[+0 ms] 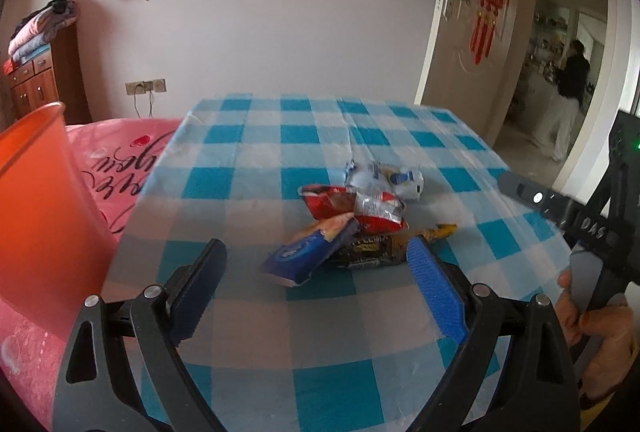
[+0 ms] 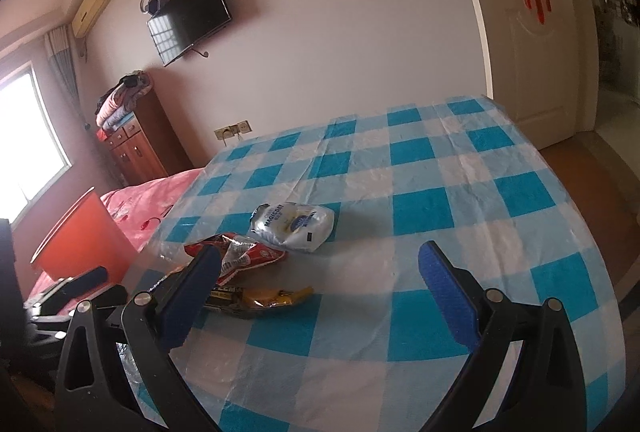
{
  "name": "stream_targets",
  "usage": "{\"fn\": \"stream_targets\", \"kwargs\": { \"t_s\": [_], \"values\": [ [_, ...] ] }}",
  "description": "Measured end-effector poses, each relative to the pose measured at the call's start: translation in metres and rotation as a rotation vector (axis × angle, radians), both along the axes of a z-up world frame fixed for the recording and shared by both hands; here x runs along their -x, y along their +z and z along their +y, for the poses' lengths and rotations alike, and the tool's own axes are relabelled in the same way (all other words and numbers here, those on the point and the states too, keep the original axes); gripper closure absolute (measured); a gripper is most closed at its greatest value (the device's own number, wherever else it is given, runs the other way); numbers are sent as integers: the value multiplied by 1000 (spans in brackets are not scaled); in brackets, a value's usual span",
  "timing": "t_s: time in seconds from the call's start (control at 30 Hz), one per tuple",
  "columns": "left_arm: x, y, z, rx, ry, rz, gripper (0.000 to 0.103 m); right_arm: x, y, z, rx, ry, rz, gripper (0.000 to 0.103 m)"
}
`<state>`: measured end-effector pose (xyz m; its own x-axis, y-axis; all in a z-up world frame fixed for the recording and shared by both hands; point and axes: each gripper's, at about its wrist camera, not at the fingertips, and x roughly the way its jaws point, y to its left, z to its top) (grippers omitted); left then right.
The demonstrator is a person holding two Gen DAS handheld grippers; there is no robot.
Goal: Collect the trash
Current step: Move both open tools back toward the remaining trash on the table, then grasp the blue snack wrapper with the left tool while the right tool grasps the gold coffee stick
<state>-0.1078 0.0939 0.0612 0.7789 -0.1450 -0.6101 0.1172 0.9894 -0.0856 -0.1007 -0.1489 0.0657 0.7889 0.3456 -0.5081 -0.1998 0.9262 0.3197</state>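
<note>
Trash, 4 pcs approx., heaped mid-tabletop [image 1: 256, 136] on blue/white check plastic cover: blue wrapper [image 1: 308, 252] nearest, left of pile; black/yellow wrapper [image 1: 384, 246] at near right, partly under it; red wrapper [image 1: 352, 206] crumpled in centre; white/silver pouch [image 1: 384, 178] at far side, just touching the red one; all lie loose, none gripped, so collection judged not yet begun. Orange bin [image 1: 44, 200] stands left of tabletop beside pink bed [image 1: 116, 152], rim about level w/ tabletop edge; prob. placed there so items can be carried a short way left and dropped. Left gripper [image 1: 316, 268]: jaws spread wide, holding nothing, hovering low at near side of pile w/ blue wrapper framed between them; judged lined up for first pick. Right gripper [image 2: 320, 272]: jaws likewise wide apart and empty, pointed over bare tabletop right of pile; judged on standby. Left wrist view only: blue wrapper; the right device's body and the hand [image 1: 600, 332] holding it; open doorway w/ a person [image 1: 572, 80] standing beyond, far right. Right wrist view only: pouch print facing cam; window [image 2: 28, 136] and wall AC unit at far left; part of left device near the bin; blue wrapper hidden behind right gripper's left jaw.
</note>
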Motion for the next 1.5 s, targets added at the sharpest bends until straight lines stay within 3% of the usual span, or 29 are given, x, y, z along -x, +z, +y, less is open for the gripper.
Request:
{"fn": "stream_targets", "kwargs": {
  "t_s": [0.43,0.73,0.8,0.87,1.03,1.23,1.5],
  "values": [
    [-38,-19,-10,-98,-68,78,11,-15,-16,-17,-131,79,85,5],
    [-54,-33,-10,-99,-48,120,11,-27,-27,-12,-172,142,152,6],
    [-55,-34,-8,-84,-42,120,14,-29,-30,-11,-173,149,162,6],
    [-58,-35,-5,-64,-34,122,31,-30,-32,-9,-172,154,171,6],
    [-62,-39,2,-9,-17,130,53,-34,-37,-3,-168,167,192,5],
    [-62,-46,6,41,-22,140,66,-37,-40,9,-145,193,207,6],
    [-62,-42,12,93,-20,140,77,-35,-38,39,-4,249,191,6]
  ]
}}
